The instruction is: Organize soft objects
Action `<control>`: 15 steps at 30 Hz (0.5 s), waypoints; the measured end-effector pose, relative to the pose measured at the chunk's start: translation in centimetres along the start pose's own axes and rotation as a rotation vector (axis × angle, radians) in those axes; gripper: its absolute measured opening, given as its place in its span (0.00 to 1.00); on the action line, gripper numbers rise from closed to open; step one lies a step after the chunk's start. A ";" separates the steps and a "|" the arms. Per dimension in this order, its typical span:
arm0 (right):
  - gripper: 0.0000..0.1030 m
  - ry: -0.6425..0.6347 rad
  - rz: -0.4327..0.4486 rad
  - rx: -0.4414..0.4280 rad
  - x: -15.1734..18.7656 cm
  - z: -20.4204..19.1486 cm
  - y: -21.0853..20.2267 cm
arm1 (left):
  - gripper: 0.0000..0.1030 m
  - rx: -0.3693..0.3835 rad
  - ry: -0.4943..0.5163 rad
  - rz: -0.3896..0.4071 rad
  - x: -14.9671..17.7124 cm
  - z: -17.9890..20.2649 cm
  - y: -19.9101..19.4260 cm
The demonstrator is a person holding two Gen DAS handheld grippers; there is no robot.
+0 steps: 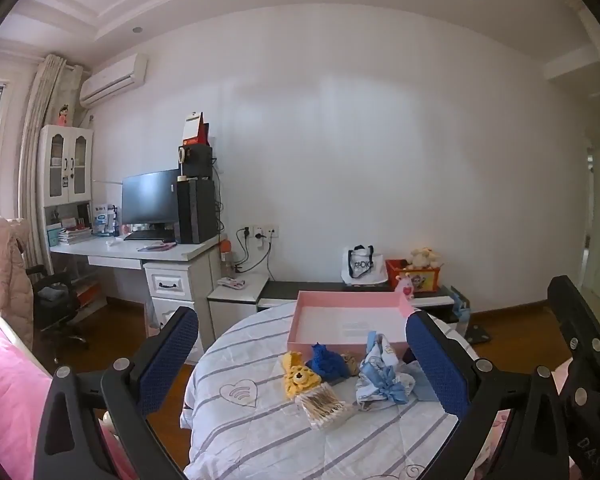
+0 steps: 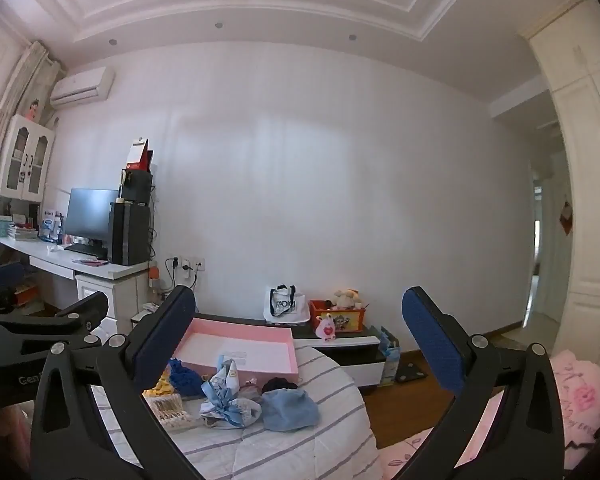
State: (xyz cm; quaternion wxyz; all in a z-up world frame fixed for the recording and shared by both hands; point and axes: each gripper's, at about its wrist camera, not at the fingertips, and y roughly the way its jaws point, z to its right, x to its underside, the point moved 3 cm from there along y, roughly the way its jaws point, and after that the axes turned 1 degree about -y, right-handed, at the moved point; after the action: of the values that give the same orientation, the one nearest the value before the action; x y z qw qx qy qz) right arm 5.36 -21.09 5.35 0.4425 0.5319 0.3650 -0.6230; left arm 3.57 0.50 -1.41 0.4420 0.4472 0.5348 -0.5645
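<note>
- Both tongs, left [image 1: 300,356] and right [image 2: 300,344], are held wide apart with nothing gripped.
- Soft objects are heaped on the striped quilt [image 1: 236,432]: yellow knit [image 1: 298,376], blue knit [image 1: 327,362], bow bundle [image 1: 384,380].
- At 12 o'clock of them, an empty pink tray [image 1: 352,322] is seen.

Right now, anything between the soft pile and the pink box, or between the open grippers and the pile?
Nothing visible. The blue knit piece and bow bundle lie right at the near wall of the empty pink box. Left gripper and right gripper hover open, unobstructed.
</note>
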 end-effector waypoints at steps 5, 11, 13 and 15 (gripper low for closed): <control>1.00 0.005 0.003 -0.001 -0.1 0.4 -0.1 | 1.00 0.003 0.000 0.001 0.0 0.0 0.0; 1.00 0.013 0.009 -0.010 -0.3 0.4 -0.4 | 1.00 0.008 -0.001 0.002 0.0 0.0 -0.1; 1.00 0.018 0.009 -0.019 -0.2 0.5 -0.4 | 1.00 0.009 0.001 0.003 0.1 0.0 -0.1; 1.00 0.017 0.009 -0.024 -0.1 0.5 -0.3 | 1.00 0.007 -0.001 0.002 0.1 -0.1 -0.1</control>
State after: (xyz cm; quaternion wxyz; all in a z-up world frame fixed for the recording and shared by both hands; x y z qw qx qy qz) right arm 4.89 -21.42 5.53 0.4485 0.5336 0.3735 -0.6121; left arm 3.45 0.60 -1.53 0.4413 0.4488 0.5321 -0.5663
